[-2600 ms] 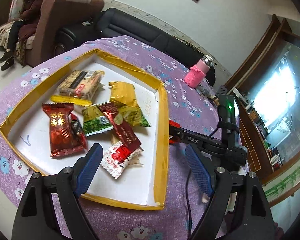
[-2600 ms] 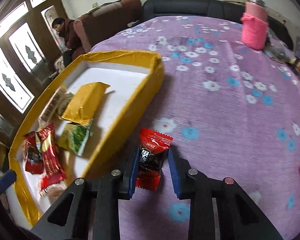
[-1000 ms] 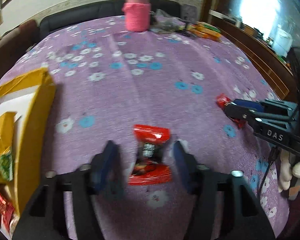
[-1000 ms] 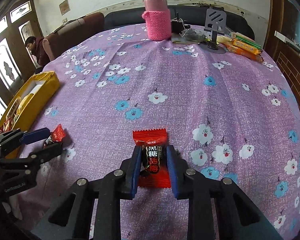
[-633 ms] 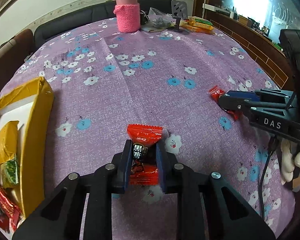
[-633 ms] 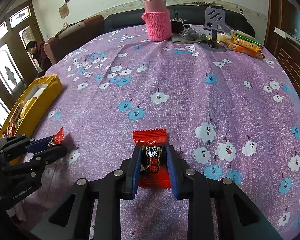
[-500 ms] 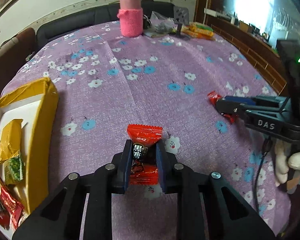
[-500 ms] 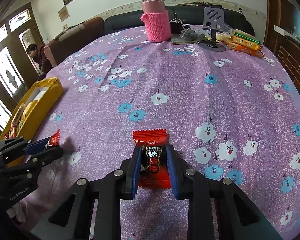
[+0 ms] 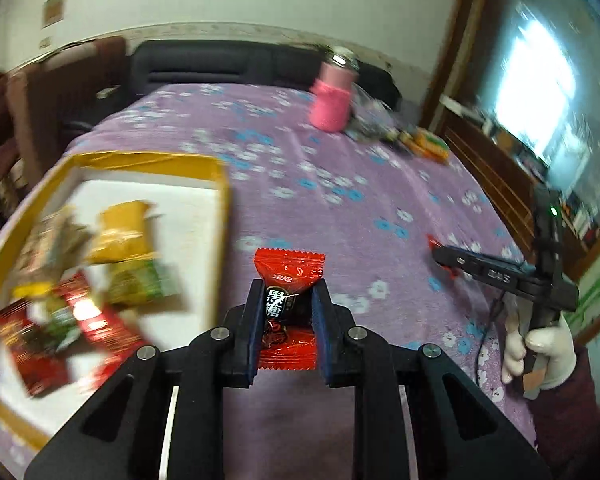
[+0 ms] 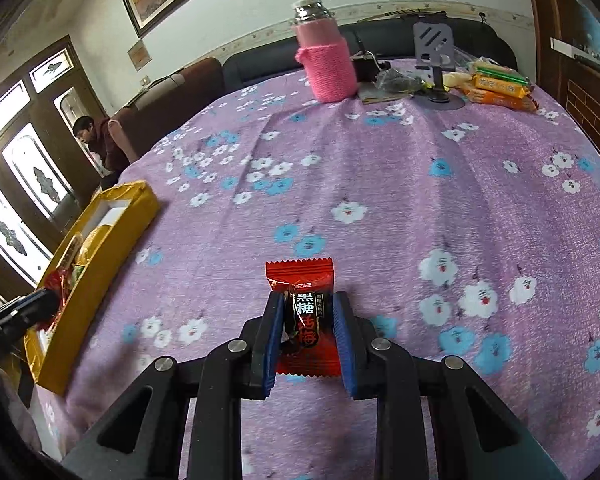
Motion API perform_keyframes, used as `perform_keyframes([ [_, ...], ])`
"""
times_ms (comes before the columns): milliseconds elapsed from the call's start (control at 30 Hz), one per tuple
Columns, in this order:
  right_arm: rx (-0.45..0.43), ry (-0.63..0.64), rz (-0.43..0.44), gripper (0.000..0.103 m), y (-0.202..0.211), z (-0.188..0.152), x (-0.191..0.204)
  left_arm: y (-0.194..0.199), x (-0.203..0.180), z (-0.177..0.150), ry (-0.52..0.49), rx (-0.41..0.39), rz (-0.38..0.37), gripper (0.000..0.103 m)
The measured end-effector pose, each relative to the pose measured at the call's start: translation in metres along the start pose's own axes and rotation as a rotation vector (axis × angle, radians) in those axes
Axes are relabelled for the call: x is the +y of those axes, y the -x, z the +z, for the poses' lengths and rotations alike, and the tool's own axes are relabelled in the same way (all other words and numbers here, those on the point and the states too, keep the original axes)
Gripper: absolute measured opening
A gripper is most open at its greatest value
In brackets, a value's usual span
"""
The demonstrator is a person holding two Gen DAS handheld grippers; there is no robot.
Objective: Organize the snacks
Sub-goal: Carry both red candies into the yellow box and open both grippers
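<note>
Left tool (image 9: 285, 308) clamps a red candy (image 9: 288, 280) at lower centre, beside the yellow tray (image 9: 224, 184); right tool (image 10: 306, 324) clamps another red sweet (image 10: 302, 280) over the bench (image 10: 380, 184).

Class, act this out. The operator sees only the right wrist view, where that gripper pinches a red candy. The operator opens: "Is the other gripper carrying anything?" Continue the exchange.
Observer: Yes. The left gripper is shut on its own red candy packet.
Operator: Is it above the yellow box?
Observer: Not quite. In the left wrist view the packet sits just right of the yellow box rim, over the cloth.
Operator: What's inside the box? I only see its side.
Observer: A yellow packet, a green packet and several red ones, all blurred.
</note>
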State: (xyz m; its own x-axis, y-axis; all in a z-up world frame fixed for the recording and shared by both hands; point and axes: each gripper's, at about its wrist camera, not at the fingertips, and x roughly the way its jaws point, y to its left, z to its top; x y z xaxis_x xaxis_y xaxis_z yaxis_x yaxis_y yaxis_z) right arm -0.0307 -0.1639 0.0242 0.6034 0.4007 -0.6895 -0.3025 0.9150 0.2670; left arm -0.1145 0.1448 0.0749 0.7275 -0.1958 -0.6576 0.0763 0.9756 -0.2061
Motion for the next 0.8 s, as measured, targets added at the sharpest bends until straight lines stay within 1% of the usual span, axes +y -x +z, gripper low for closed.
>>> perform_keyframes([
  [33,-0.004,-0.002,0.009,0.026,0.003,0.000,0.005,0.007,0.010,-0.001,0.017,-0.009,0.011,0.020],
  [133,-0.013,-0.017,0.080,0.026,0.012,0.000,0.025,0.026,0.044,-0.008,0.080,-0.039,0.047,0.020],
  [200,-0.012,0.006,0.118,0.026,0.016,0.000,0.049,0.037,0.065,-0.012,0.117,-0.055,0.080,0.020],
  [267,-0.007,0.037,0.155,0.025,0.019,0.002,0.075,0.045,0.086,-0.017,0.155,-0.071,0.109,0.020],
  [367,-0.004,0.112,0.212,0.025,0.024,0.002,0.127,0.053,0.113,-0.026,0.208,-0.086,0.139,0.020],
  [467,0.011,0.180,0.258,0.025,0.022,0.000,0.174,0.054,0.134,-0.033,0.246,-0.088,0.156,0.020],
  [600,0.057,0.259,0.310,0.025,0.009,-0.009,0.234,0.051,0.151,-0.039,0.263,-0.089,0.186,0.020],
  [800,0.147,0.343,0.364,0.025,-0.018,-0.033,0.298,0.049,0.171,-0.043,0.262,-0.088,0.220,0.020],
])
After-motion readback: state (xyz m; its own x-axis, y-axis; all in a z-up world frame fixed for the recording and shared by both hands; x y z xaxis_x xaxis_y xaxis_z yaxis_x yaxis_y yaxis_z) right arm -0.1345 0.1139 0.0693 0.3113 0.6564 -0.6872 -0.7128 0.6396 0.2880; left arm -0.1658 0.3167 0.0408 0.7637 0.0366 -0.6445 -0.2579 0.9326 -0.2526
